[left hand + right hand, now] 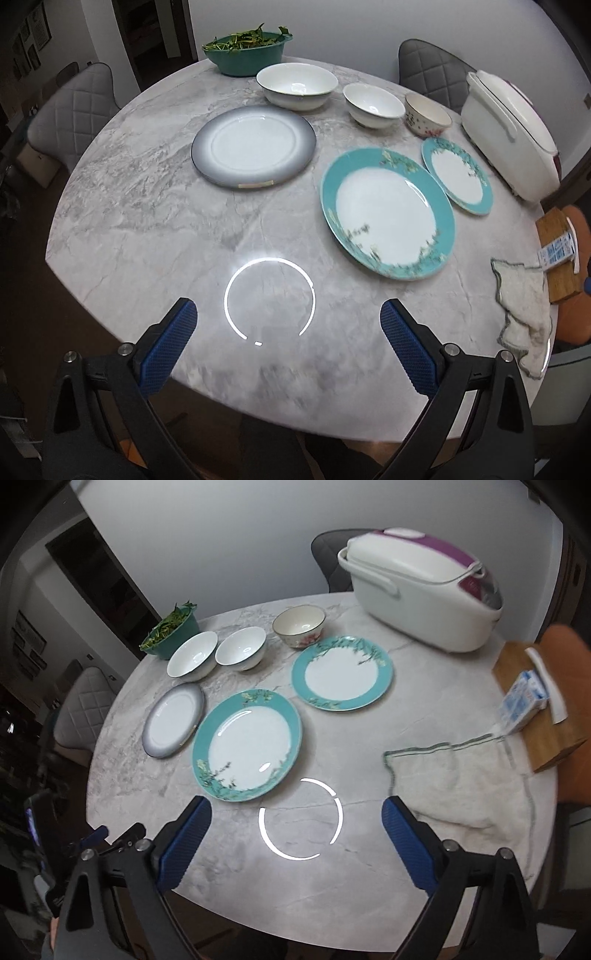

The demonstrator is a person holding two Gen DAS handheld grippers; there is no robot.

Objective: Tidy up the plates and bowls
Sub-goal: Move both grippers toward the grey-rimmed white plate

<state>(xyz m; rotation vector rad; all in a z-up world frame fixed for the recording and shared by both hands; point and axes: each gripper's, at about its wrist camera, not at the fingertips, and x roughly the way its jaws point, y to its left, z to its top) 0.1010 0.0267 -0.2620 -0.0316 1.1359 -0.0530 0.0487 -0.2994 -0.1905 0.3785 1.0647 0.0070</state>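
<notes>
On the marble table [147, 221] lie a grey-rimmed plate [254, 146] [173, 725], a large teal-rimmed plate [386, 213] [246, 746] and a smaller teal-rimmed plate [457, 175] [342, 672]. Behind them stand a large white bowl [297, 85] [192, 656], a smaller white bowl [373, 104] [241, 648] and a floral bowl [427, 114] [299, 625]. My left gripper [288, 328] is open and empty above the near table edge. My right gripper [296, 823] is open and empty, just in front of the large teal plate.
A green bowl of leafy greens [247, 51] [169, 633] stands at the far edge. A white rice cooker [509, 136] [424, 590] sits at the far right. A white cloth [524, 314] [469, 786] and a wooden box with a carton [532, 701] lie at the right. Chairs surround the table.
</notes>
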